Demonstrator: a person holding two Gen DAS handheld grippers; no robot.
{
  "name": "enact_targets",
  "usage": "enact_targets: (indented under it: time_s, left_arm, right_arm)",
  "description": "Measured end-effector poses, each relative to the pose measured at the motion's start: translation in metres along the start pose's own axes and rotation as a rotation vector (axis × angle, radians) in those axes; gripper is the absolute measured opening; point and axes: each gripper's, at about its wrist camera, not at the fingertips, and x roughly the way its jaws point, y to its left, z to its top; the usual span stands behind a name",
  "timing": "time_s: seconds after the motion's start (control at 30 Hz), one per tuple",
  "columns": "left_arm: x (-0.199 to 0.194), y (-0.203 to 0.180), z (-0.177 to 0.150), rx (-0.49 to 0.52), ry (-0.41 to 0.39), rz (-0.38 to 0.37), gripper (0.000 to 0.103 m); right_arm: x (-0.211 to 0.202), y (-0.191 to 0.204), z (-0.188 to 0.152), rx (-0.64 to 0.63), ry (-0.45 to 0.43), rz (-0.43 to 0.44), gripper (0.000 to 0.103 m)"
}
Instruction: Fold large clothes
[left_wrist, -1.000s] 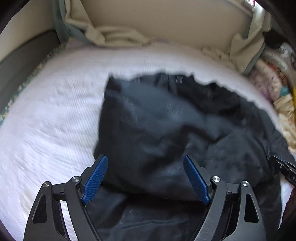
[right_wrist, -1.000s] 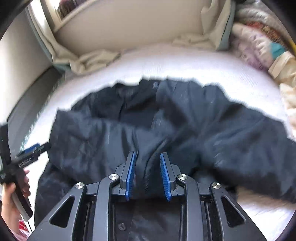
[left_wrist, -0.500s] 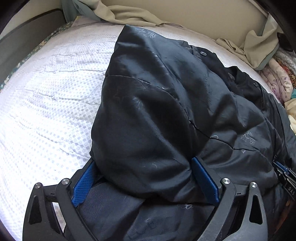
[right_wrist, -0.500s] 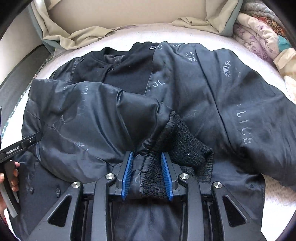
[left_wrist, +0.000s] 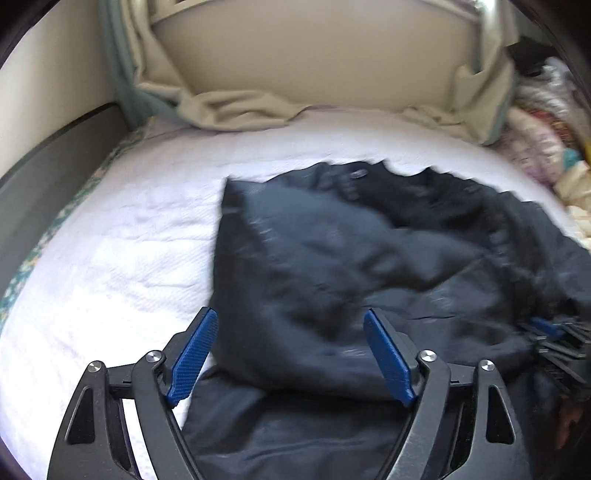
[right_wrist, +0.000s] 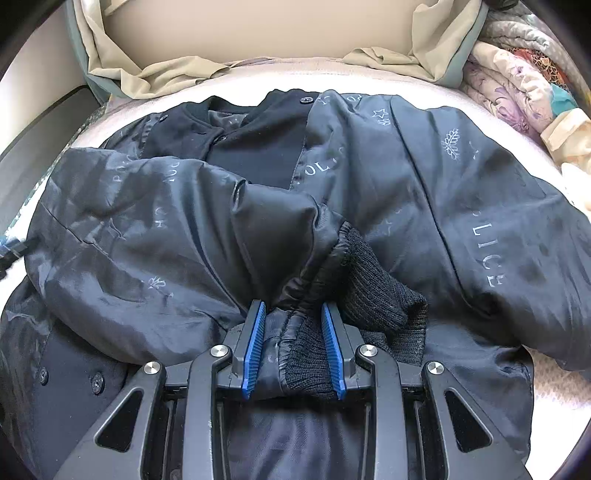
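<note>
place: home bedroom | cues: bed with white quilted cover (left_wrist: 122, 258), folded floral blankets (right_wrist: 517, 92)

One dark jacket (right_wrist: 424, 206) is counted, spread on one bed (left_wrist: 122, 258) covered in white. Two sleeves are made out on it, and one ribbed knit cuff (right_wrist: 373, 288) is seen. Five round snap buttons can be counted along the front edges in the right wrist view; others may be hidden in folds. Two hand-held grippers are counted: the left hand-held gripper (left_wrist: 291, 358) and the right hand-held gripper (right_wrist: 294, 347), each fitted with two blue pads. One beige cloth (right_wrist: 155, 74) and one pile of patterned bedding (right_wrist: 517, 92) are seen at the far side.
</note>
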Motion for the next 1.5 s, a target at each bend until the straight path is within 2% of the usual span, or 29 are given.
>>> enact_targets:
  time_s: [0.07, 0.13, 0.2, 0.4, 0.5, 0.67, 0.8, 0.87, 0.93, 1.0, 1.1, 1.27, 1.4, 1.5]
  left_arm:
    - [0.018, -0.002, -0.004, 0.001, 0.073, -0.015, 0.085]
    - [0.043, 0.000, -0.015, 0.013, 0.144, 0.015, 0.085]
    - [0.053, 0.005, -0.024, 0.017, 0.137, 0.035, 0.094]
    - [0.070, 0.025, -0.033, -0.070, 0.153, -0.029, 0.103]
    - [0.070, 0.029, -0.037, -0.098, 0.150, -0.036, 0.103]
    - [0.051, 0.030, -0.029, -0.130, 0.153, -0.025, 0.101]
    - [0.017, 0.034, -0.018, -0.153, 0.118, -0.034, 0.099]
    - [-0.005, 0.035, -0.012, -0.169, 0.084, -0.050, 0.100]
    - [-0.026, 0.038, -0.006, -0.191, 0.057, -0.084, 0.100]
    - [-0.043, 0.037, -0.001, -0.201, 0.035, -0.110, 0.100]
    - [-0.067, 0.032, 0.002, -0.189, 0.013, -0.129, 0.100]
    - [-0.099, 0.018, 0.001, -0.163, -0.011, -0.139, 0.101]
    - [-0.118, 0.017, -0.013, -0.152, -0.018, -0.120, 0.103]
    - [-0.117, 0.016, -0.017, -0.155, -0.003, -0.126, 0.103]
  right_arm:
    - [0.000, 0.000, 0.001, 0.001, -0.002, 0.000, 0.026]
    - [-0.001, 0.000, 0.000, 0.001, -0.005, 0.002, 0.026]
    - [-0.001, 0.000, -0.001, 0.001, -0.012, 0.005, 0.026]
    - [-0.001, 0.002, -0.005, -0.012, -0.049, -0.002, 0.027]
    - [0.000, 0.003, -0.008, -0.019, -0.072, -0.008, 0.027]
    - [-0.002, 0.004, -0.006, -0.024, -0.074, -0.009, 0.028]
    - [-0.011, -0.002, -0.002, 0.002, -0.060, 0.041, 0.033]
    - [-0.020, -0.009, 0.004, 0.050, -0.026, 0.085, 0.038]
    - [-0.038, -0.018, 0.011, 0.134, -0.026, 0.163, 0.057]
    - [-0.068, -0.030, 0.019, 0.207, -0.069, 0.211, 0.059]
    - [-0.107, -0.057, 0.024, 0.287, -0.122, 0.249, 0.059]
    - [-0.163, -0.145, 0.004, 0.526, -0.200, 0.240, 0.059]
    - [-0.194, -0.235, -0.040, 0.804, -0.264, 0.213, 0.061]
    - [-0.218, -0.298, -0.092, 0.999, -0.315, 0.095, 0.063]
